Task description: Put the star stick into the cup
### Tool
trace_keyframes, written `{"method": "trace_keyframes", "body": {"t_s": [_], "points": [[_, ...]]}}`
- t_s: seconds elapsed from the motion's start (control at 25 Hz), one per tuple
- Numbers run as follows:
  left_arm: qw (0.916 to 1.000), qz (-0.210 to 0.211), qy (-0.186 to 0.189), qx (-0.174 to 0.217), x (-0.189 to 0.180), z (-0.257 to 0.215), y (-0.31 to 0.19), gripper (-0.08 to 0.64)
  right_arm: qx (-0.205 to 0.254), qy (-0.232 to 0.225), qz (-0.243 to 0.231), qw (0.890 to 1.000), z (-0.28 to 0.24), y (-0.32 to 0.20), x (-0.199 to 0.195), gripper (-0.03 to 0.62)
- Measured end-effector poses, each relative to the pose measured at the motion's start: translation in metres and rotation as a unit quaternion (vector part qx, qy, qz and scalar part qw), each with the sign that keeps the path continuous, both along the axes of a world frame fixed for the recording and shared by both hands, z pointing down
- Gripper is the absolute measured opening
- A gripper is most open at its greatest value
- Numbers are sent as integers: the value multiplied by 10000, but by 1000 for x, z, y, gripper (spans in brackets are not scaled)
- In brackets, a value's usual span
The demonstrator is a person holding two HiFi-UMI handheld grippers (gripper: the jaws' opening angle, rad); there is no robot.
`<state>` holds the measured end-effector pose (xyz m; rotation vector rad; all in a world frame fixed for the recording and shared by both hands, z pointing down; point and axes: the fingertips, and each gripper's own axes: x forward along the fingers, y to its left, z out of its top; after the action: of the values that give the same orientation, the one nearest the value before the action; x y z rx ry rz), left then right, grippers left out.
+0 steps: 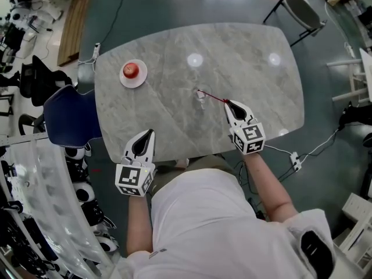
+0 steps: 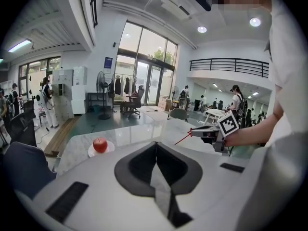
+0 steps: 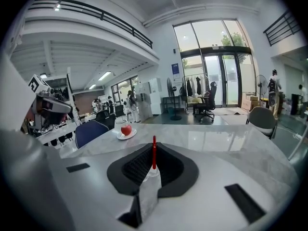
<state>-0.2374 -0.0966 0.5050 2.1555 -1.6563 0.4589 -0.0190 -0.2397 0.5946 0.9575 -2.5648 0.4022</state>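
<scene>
Detail is lost at the far tip of the star stick (image 1: pixel 212 96) in the head view. The thin red line runs from my right gripper (image 1: pixel 228 103) back toward the plate (image 1: pixel 142 78) and ends at a small pale shape (image 1: pixel 200 95) on the surface (image 1: pixel 250 51). That shape is too small and washed out for me to say whether it is the cup, and I cannot pick out a star. The stick lies well to the right of the plate and nearer to me, and it is not in any cup that I can see.

My right gripper view settles the grip. The jaws are clenched on the stick, which stands up red from between them, with its lower end hidden inside. The apple (image 1: pixel 131 70) on the plate shows beyond.

My left gripper (image 1: pixel 149 132) hovers on my side of the plate, over the near edge of the surface. Its own view shows the jaws pressed together with nothing between them. It also shows the stick from the side, slanting down off the right gripper.
</scene>
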Motion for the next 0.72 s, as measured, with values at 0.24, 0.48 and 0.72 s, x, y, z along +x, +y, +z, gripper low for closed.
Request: {"method": "trace_keyframes", "body": {"t_s": [0.24, 0.48, 0.72], "points": [[10000, -54, -26, -12, -4, 1, 7, 2, -20, -32, 3, 10000, 3, 3, -4, 41], [10000, -79, -26, 0, -10, 0, 9, 2, -12, -53, 0, 10000, 0, 2, -9, 54], [10000, -1, 27, 92, -7, -3, 3, 2, 48, -144, 43, 9999, -13, 0, -6, 72]]}}
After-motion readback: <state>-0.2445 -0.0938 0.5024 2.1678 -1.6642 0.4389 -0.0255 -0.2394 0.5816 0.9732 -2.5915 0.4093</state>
